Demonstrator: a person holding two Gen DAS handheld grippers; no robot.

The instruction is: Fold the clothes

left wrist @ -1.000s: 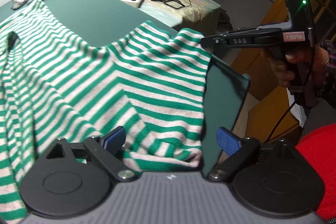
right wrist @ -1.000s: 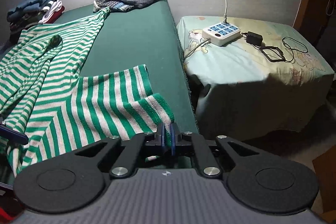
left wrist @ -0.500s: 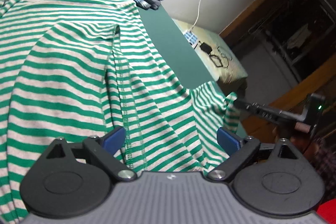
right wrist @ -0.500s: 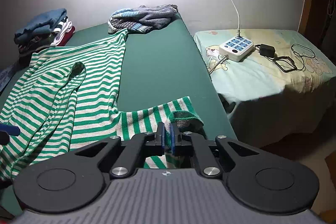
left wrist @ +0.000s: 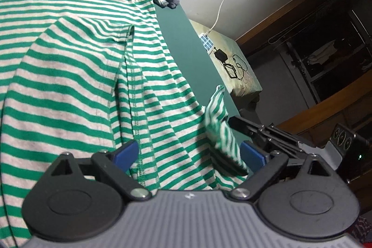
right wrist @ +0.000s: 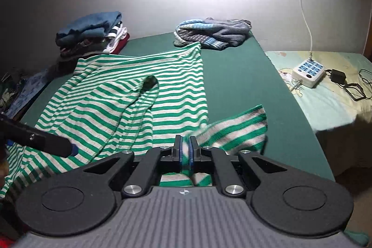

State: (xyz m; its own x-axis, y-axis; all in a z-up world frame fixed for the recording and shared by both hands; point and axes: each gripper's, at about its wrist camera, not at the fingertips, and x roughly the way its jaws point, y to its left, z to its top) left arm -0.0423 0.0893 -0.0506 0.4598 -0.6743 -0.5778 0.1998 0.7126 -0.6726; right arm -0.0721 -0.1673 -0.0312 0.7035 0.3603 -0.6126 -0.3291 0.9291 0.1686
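A green-and-white striped shirt [right wrist: 116, 97] lies spread on the dark green surface [right wrist: 244, 85], one sleeve folded over its body. My right gripper [right wrist: 185, 150] holds the shirt's near right corner, its jaws closing tight on a fold of striped cloth. That corner [right wrist: 244, 129] is lifted off the surface. In the left wrist view the shirt [left wrist: 69, 85] fills the left half. My left gripper [left wrist: 189, 152] hangs open just above it, blue pads wide apart on either side of a seam. The right gripper [left wrist: 267, 131] shows there beside the raised cloth.
A stack of folded clothes [right wrist: 93, 31] sits at the back left by the wall. A crumpled grey-blue knit garment [right wrist: 214, 31] lies at the back edge. To the right, a lower table with a pale cloth [right wrist: 337, 108] carries a power strip [right wrist: 308, 72] and cables.
My right gripper has lifted the shirt's corner off the surface and drawn it inward. My left gripper has rolled and swung from the shirt's right edge to over its body, still open.
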